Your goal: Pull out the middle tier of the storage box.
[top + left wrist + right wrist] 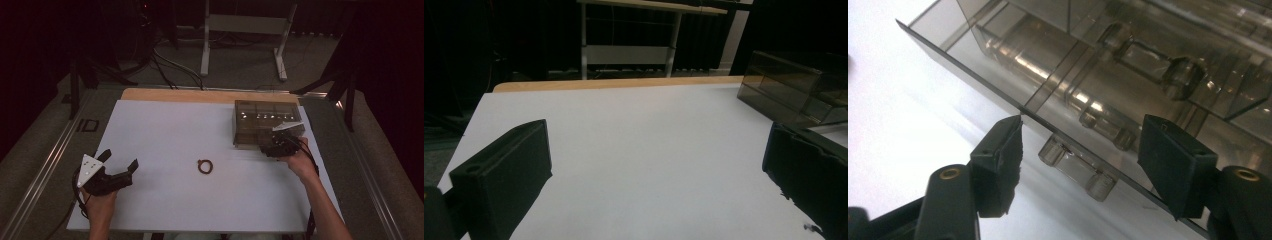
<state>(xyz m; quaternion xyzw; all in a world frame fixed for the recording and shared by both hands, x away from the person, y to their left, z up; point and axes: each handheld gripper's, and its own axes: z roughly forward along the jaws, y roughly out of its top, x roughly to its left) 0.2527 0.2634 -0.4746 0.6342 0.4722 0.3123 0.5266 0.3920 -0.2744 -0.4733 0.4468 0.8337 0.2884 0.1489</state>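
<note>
Right gripper (1080, 155): jaws apart, straddling clear handle (1075, 167) of smoky transparent plastic drawer box (265, 122), table's right edge.
Left gripper (120, 162): jaws apart, near-left corner.

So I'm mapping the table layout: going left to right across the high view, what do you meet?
Left gripper → small dark ring → smoky clear plastic box → right gripper, set against the box's near right corner.

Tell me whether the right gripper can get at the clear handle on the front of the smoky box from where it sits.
Probably yes: the right gripper has its jaws open on either side of the clear handle of the box, with nothing between them.
</note>
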